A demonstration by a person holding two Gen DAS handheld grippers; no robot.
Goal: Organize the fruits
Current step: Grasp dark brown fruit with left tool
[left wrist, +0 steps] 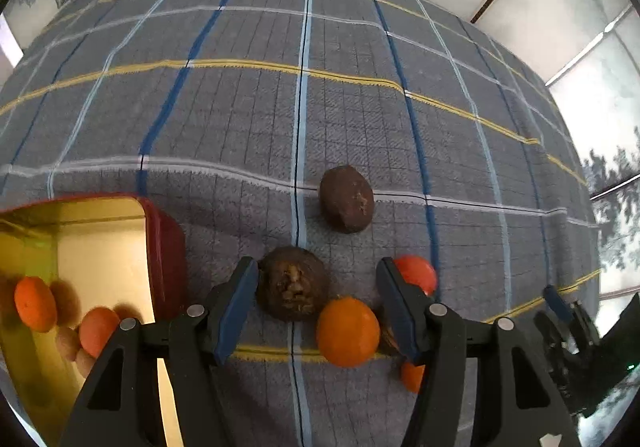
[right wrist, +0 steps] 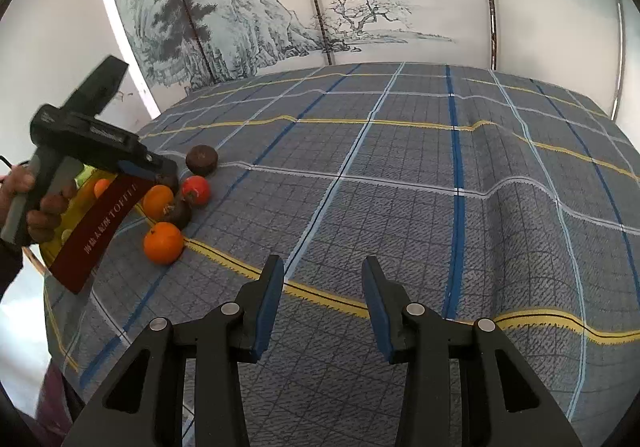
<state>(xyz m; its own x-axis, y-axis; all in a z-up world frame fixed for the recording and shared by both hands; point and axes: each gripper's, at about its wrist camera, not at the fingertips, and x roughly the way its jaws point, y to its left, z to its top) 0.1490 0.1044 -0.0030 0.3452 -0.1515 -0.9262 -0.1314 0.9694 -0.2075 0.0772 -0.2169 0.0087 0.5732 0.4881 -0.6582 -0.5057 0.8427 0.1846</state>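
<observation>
My left gripper (left wrist: 318, 301) is open, with a brown fruit (left wrist: 292, 289) and an orange (left wrist: 347, 332) lying between its fingers. A red fruit (left wrist: 416, 273) sits behind the right finger, another orange (left wrist: 412, 377) below it, and a second brown fruit (left wrist: 346, 204) farther out. A red tin with a gold inside (left wrist: 100, 247) at the left holds two oranges (left wrist: 35, 303). My right gripper (right wrist: 323, 305) is open and empty over the checked cloth, well right of the fruit cluster (right wrist: 176, 203). The left gripper (right wrist: 132, 163) also shows in the right wrist view, above the tin (right wrist: 96, 231).
A grey checked cloth (right wrist: 400, 187) with blue, white and yellow stripes covers the table. A painted screen (right wrist: 280, 7) stands behind the table. The right gripper (left wrist: 568, 311) shows at the right edge of the left wrist view.
</observation>
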